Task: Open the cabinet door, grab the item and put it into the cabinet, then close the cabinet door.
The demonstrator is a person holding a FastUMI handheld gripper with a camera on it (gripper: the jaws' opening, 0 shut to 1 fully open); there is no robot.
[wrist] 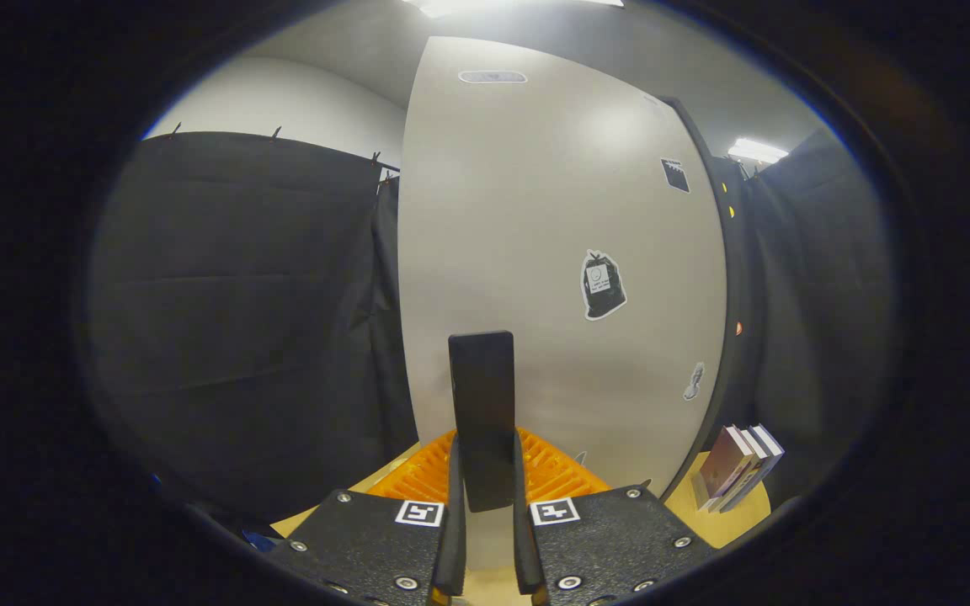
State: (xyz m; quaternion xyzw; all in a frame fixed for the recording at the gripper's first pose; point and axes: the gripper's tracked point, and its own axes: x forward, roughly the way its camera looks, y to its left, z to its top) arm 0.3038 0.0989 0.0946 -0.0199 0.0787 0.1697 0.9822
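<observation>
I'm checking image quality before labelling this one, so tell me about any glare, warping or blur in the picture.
Gripper view: ceiling lights blow out to white, leaving soft glare on the cabinet door; the fisheye bows the door's straight edges; the dark flat item clamped in the gripper stays sharp; the books look slightly soft.

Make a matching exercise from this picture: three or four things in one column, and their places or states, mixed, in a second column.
Things:
1. gripper
2. dark flat item
3. orange rack
4. books
5. cabinet door

Places or states:
A. standing on the wooden surface, right of the cabinet
B. pale, with stickers on it
C. low, beyond the fingers
D. upright between the fingers
E. shut on the item

Pairs: 1-E, 2-D, 3-C, 4-A, 5-B
</observation>
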